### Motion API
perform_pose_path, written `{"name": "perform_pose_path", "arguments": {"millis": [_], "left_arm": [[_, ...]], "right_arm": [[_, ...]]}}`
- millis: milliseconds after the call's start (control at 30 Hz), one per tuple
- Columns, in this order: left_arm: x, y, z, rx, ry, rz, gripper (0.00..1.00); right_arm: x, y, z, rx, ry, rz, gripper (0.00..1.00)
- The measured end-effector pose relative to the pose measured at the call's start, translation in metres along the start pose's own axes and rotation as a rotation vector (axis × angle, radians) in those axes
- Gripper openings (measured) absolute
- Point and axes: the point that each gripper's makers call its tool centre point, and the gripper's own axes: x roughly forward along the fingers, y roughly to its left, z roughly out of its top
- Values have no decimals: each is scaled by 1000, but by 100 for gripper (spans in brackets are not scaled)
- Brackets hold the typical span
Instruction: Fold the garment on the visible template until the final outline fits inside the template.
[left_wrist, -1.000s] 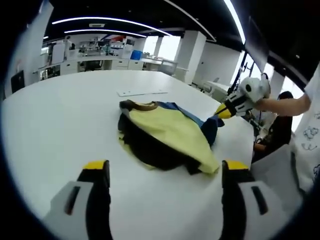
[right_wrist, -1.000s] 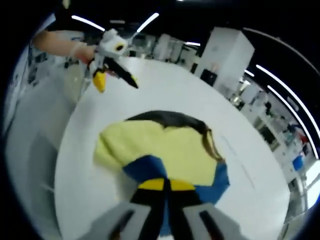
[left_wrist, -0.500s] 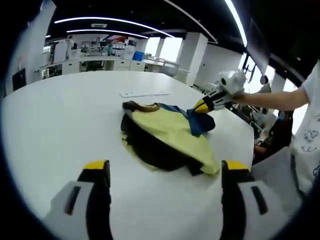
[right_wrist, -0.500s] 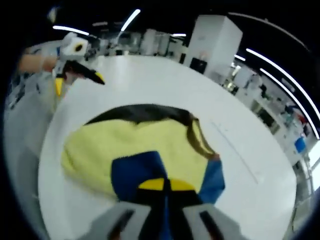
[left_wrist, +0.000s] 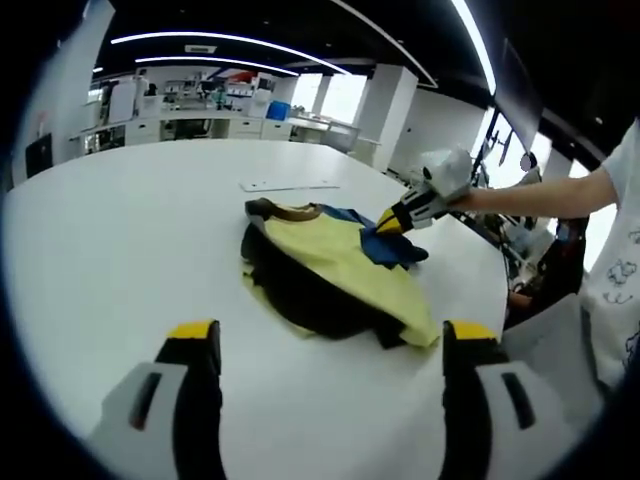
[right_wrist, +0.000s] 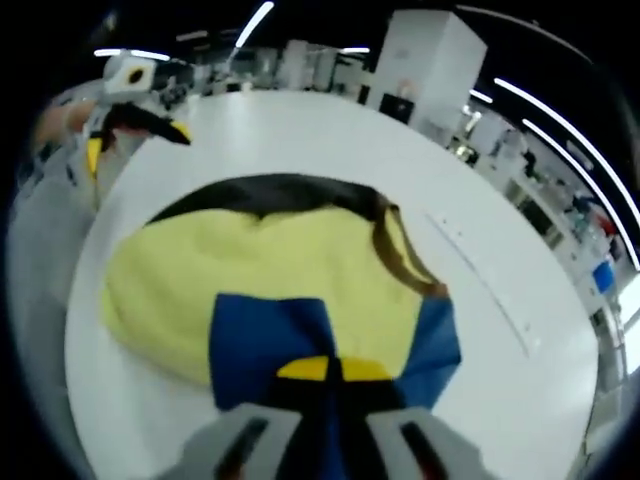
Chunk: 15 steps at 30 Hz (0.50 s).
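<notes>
Right gripper (right_wrist: 333, 368) clamps garment (right_wrist: 270, 270) on table (right_wrist: 300, 130)

1. A round white table (left_wrist: 110, 250) is carrying everything.
2. A yellow, black and blue garment (left_wrist: 330, 270) is lying bunched near its middle.
3. A thin white strip (left_wrist: 287, 186) is lying flat just beyond the garment.

Garment (left_wrist: 335, 265): soft matt cloth. Table (left_wrist: 120, 230): smooth, faintly glossy white.

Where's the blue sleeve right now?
The blue sleeve lies folded over the yellow shirt body, pinched in the right claw, near the brown collar.
</notes>
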Motion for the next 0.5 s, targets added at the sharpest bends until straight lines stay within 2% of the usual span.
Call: {"name": "perform_pose_path", "arguments": {"millis": [133,200,400,500], "left_arm": [[-2,-2,2,6,-3,3,89],[-3,-3,2,19,-5,10,89],[-4,-8,0,19,-7,-1,89],[-4,-10,-1,17,-8,-4,89]], "right_arm": [[-8,-1,9,33,-49,-14,10],[-15,8,19,48,-93,-5,15],[-17,31,19,3,-92,20,26],[-17,45,18,-28,-87,32,38]]}}
